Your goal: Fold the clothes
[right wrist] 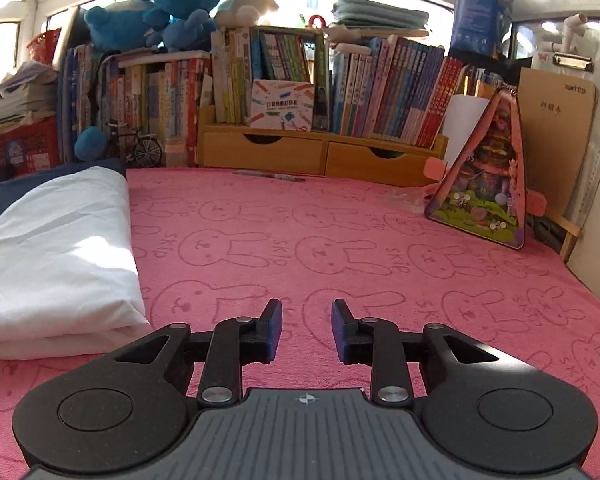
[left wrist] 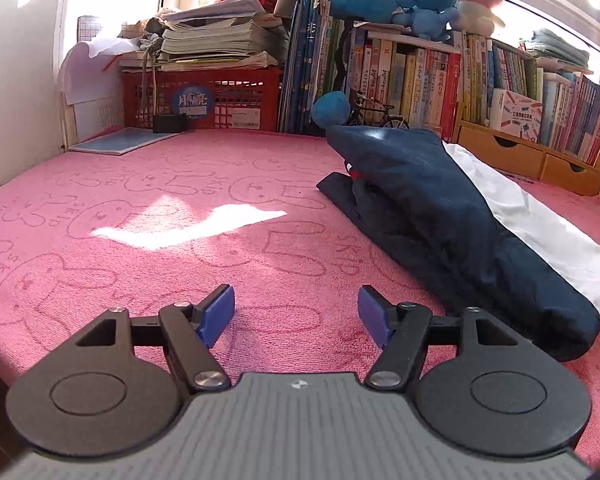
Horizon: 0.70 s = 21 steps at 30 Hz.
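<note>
A folded navy garment (left wrist: 440, 216) lies on the pink bunny-print cloth (left wrist: 180, 208), right of centre in the left wrist view, with a folded white garment (left wrist: 540, 220) against its far side. My left gripper (left wrist: 296, 312) hovers over bare cloth to the left of the navy garment, open, nothing between its blue pads. In the right wrist view the white garment (right wrist: 56, 256) sits at the left, a strip of navy (right wrist: 4, 196) behind it. My right gripper (right wrist: 307, 320) is over bare cloth to its right, jaws apart with a narrow gap and nothing in it.
Bookshelves with wooden drawers (right wrist: 320, 152), plush toys (right wrist: 160, 0) and a red crate (left wrist: 204, 96) under stacked papers line the far edge. A pink triangular picture stand (right wrist: 488, 184) and a brown board (right wrist: 556, 120) stand at the right. A pen (right wrist: 272, 176) lies near the drawers.
</note>
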Motion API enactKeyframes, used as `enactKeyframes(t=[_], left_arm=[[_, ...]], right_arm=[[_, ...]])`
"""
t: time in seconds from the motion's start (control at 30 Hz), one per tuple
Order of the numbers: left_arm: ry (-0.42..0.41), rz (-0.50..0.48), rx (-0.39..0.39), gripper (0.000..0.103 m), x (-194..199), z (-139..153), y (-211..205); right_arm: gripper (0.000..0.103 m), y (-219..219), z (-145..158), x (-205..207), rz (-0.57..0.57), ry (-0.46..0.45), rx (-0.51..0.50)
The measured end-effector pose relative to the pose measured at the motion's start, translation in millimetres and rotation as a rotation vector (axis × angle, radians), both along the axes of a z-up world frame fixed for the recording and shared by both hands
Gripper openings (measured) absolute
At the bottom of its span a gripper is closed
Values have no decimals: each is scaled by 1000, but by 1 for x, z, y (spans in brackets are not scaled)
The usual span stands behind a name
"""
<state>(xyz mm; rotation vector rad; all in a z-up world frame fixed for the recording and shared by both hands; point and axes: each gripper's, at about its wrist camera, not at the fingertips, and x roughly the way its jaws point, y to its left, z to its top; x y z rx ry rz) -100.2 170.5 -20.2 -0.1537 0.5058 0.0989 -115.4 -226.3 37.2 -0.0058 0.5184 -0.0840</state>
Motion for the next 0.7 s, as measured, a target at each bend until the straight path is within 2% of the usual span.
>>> enactKeyframes(t=[0.03, 0.07, 0.1, 0.17, 0.27, 0.37, 0.47, 0.5, 0.57, 0.63, 0.67, 0.7], left_arm=[[-13, -3, -41, 66, -1, 4, 6], [-25, -6, -83, 66, -1, 7, 12], [-40, -17, -111, 66, -2, 11, 15], [-80, -65, -128, 66, -5, 20, 12], [-136, -141, -153, 68, -9, 33, 7], [-164, -236, -182, 70, -5, 42, -3], [-163, -314, -185, 76, 12, 44, -13], [-153, -325, -181, 77, 21, 42, -17], [-98, -301, -159, 77, 44, 35, -27], [-18, -237, -100, 78, 70, 24, -33], [11, -212, -79, 82, 80, 19, -34], [21, -201, -80, 83, 88, 16, -33]], right_arm=[[47, 6, 2, -7, 54, -17, 10], [60, 19, 3, -14, 125, -31, -4], [64, 35, 3, -19, 199, -43, -19], [64, 73, -3, -24, 353, -52, -47], [65, 125, -19, -24, 550, -44, -18], [77, 174, -29, -28, 654, -67, -104], [78, 212, -39, -37, 697, -108, -242], [78, 219, -41, -40, 700, -118, -261], [78, 226, -43, -40, 719, -126, -240], [76, 231, -43, -39, 749, -116, -191], [71, 233, -45, -38, 759, -101, -183], [59, 235, -46, -36, 759, -86, -186]])
